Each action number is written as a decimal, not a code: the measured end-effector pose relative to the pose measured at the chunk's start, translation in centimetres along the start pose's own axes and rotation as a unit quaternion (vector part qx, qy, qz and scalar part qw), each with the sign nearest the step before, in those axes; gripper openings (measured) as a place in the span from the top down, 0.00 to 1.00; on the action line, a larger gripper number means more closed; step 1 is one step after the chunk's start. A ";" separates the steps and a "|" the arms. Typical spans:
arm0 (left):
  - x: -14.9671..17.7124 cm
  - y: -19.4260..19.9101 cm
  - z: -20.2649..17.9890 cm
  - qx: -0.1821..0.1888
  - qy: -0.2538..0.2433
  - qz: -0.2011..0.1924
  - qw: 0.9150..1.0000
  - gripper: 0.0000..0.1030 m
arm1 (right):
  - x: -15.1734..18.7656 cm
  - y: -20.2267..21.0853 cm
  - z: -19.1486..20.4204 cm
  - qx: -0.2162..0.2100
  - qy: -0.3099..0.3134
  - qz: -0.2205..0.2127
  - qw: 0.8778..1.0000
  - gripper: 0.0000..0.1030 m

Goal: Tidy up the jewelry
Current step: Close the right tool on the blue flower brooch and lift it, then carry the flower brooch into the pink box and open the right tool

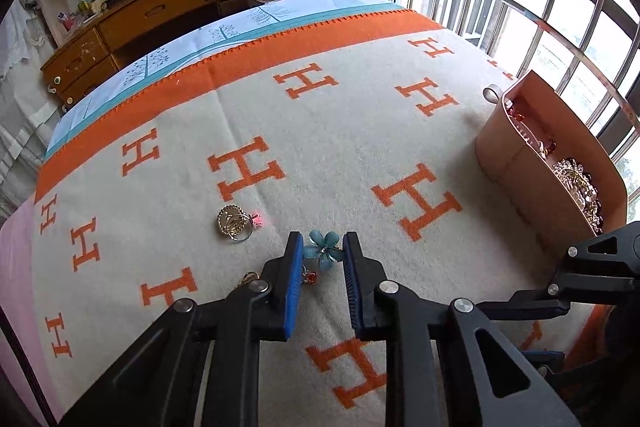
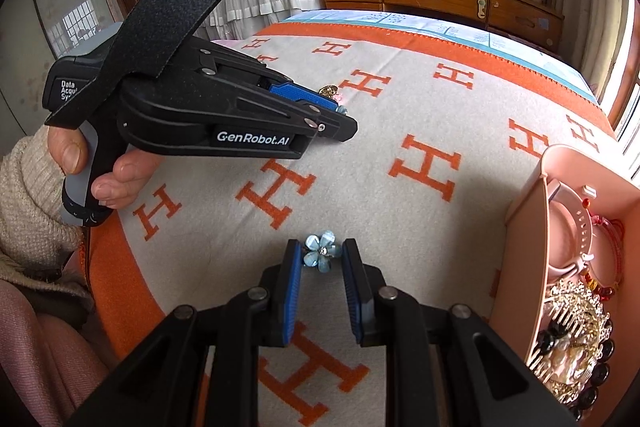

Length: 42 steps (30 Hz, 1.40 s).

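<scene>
Left wrist view showed the soft H-patterned blanket (image 1: 340,131) spread over the bed, and that yielding surface was the broadest risk: anything dropped on it could sink into the weave or roll out of sight. The pink organiser box (image 1: 508,163) sat at the right edge near the window, already crowded with beads and a comb. A new piece set in carelessly would likely snag on those strands, or land in the wrong compartment. The left gripper (image 1: 322,237) had its jaws spread about as wide as a blue flower piece (image 1: 322,251) lying between the fingertips. Whether the pads pinched it or only framed it could not be told. The right gripper (image 2: 320,245) stood the same way around a second blue flower (image 2: 322,254), close to the box wall, and again the grip could not be judged. If either hold was only on the petal edges, the thin glossy petals could slip or twist free on the lift, and a hard squeeze might crack one. A gold ring cluster (image 1: 234,223) lay near the left tool, apart from its jaws, and a small red-stone ring (image 1: 310,277) lay just beneath the left finger, partly hidden. A downward press or sideways sweep there could drag that ring along, or push it under the tool unseen.
</scene>
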<state>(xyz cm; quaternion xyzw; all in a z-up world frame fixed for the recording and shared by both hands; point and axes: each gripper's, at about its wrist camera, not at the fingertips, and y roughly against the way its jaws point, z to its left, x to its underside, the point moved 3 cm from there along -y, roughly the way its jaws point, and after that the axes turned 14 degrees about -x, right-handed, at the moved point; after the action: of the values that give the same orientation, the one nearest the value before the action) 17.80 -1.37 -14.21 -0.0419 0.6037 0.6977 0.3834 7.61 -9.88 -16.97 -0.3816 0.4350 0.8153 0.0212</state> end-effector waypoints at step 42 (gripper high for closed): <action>-5.2 6.1 -12.2 0.053 0.068 -0.033 0.996 0.23 | 2.9 14.2 -13.1 0.121 -0.252 -0.198 0.939 0.75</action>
<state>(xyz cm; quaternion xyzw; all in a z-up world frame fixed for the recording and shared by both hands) 12.93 -14.40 -9.83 -0.0888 0.6628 0.6473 0.3658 8.30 -29.07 -13.29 -0.2363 0.4268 0.8051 0.3373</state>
